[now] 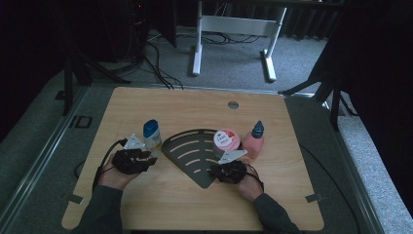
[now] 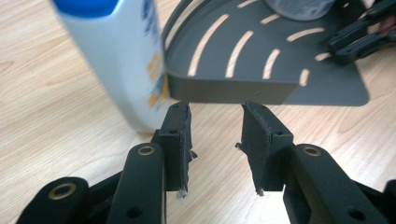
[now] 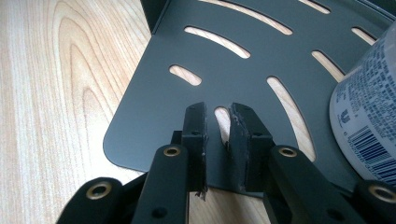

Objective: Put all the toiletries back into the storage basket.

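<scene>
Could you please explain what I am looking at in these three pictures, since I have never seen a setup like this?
A person sits at a wooden table and holds a hand-operated tool with two black jaws in each hand. The high view looks down from above: left gripper, right gripper. The other two pictures come from cameras riding on those tools, looking along their jaws. On the table lie a dark slotted corner shelf, a white bottle with a blue cap beside it, a pink-lidded tub on it, and a pink bottle. The left jaws stand open, holding nothing; the right jaws sit at the shelf's edge, grip unclear.
</scene>
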Tool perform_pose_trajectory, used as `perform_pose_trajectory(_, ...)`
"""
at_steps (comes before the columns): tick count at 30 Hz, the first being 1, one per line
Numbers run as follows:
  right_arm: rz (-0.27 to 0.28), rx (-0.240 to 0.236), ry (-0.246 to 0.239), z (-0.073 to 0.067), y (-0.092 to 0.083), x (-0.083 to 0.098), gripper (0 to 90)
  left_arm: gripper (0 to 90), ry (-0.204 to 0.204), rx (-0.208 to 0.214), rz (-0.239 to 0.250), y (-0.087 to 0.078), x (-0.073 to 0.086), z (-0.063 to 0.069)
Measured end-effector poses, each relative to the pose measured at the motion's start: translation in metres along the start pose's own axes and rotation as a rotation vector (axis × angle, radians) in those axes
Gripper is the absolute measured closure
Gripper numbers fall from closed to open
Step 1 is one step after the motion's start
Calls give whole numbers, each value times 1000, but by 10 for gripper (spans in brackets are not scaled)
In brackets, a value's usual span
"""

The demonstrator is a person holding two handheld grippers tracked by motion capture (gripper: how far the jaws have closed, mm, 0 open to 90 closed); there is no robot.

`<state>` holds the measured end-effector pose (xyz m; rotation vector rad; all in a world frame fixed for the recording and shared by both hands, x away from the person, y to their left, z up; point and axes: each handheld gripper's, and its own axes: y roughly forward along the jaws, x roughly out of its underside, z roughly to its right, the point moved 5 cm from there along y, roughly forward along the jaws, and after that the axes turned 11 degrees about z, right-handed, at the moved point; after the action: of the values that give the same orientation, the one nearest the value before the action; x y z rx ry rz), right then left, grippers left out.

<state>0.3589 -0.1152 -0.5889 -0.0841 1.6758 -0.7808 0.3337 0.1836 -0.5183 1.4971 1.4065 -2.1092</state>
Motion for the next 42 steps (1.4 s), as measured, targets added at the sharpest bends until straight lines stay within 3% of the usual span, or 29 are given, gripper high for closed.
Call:
perform_pose_trajectory(17,0,-4,0,-1,0,0,752,570,6,-62,-81,1,-8,-24)
perform_pose_trajectory(25,-1,-8,3,-1,0,0,751,526,17,-72,-118,5,-18,-31)
perform_pose_trajectory(42,-3,-13,6,0,0,0,751,489,26,-69,-136,18,-44,-39)
